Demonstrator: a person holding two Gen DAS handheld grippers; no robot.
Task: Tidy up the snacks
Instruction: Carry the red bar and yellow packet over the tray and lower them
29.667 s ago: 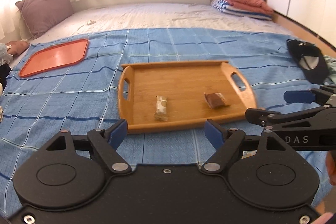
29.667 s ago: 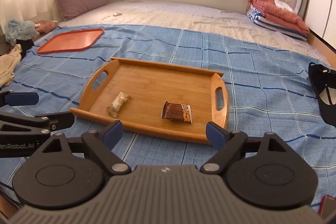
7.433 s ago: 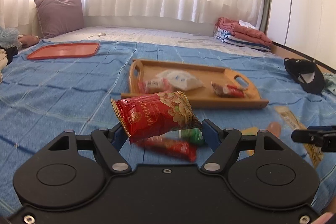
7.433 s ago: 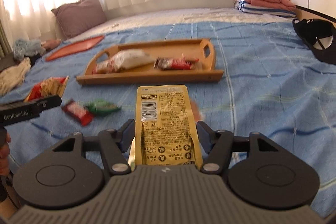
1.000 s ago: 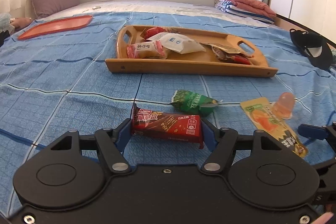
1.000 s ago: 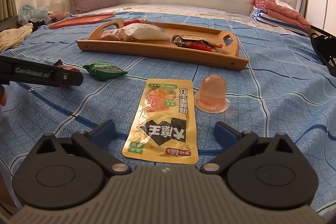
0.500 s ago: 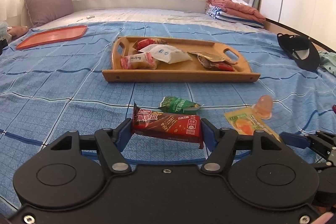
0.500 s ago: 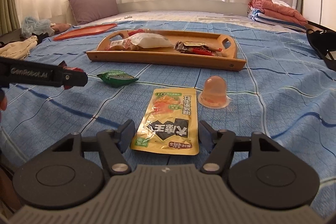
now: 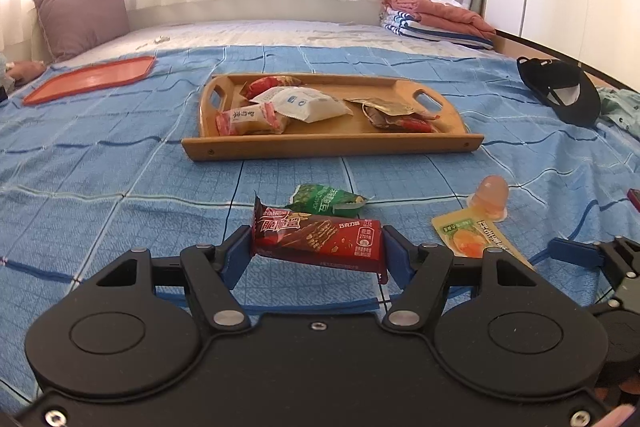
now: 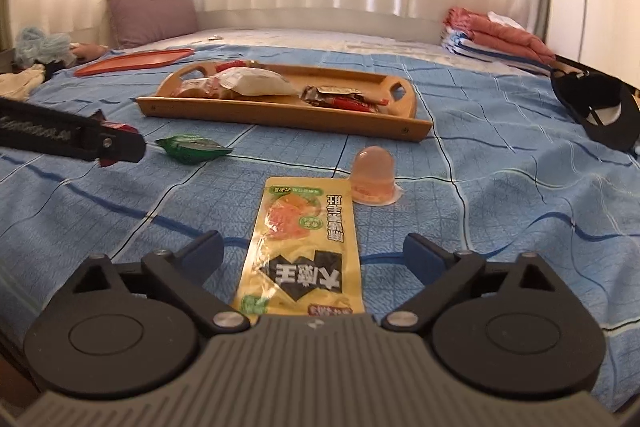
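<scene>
My left gripper (image 9: 316, 247) is shut on a red chocolate bar (image 9: 320, 241), held crosswise just above the blue bedspread. A green packet (image 9: 326, 201) lies just beyond it. My right gripper (image 10: 314, 251) has its jaws opening wide; a yellow snack packet (image 10: 306, 219) lies flat on the bed between them, and the pads do not touch it. A peach jelly cup (image 10: 372, 175) stands at the packet's far right corner. Farther back, the wooden tray (image 9: 332, 147) holds several wrapped snacks. The left gripper's finger (image 10: 116, 147) shows at the left in the right wrist view.
An orange tray (image 9: 90, 79) lies at the far left of the bed, near a mauve pillow (image 9: 80, 15). A black cap (image 9: 560, 91) sits at the right edge. Folded clothes (image 9: 436, 23) are stacked at the back right.
The right jaws narrowed around the yellow packet half a second ago and now stand wide again; the packet still lies on the bed. The left gripper has lifted the red bar a little.
</scene>
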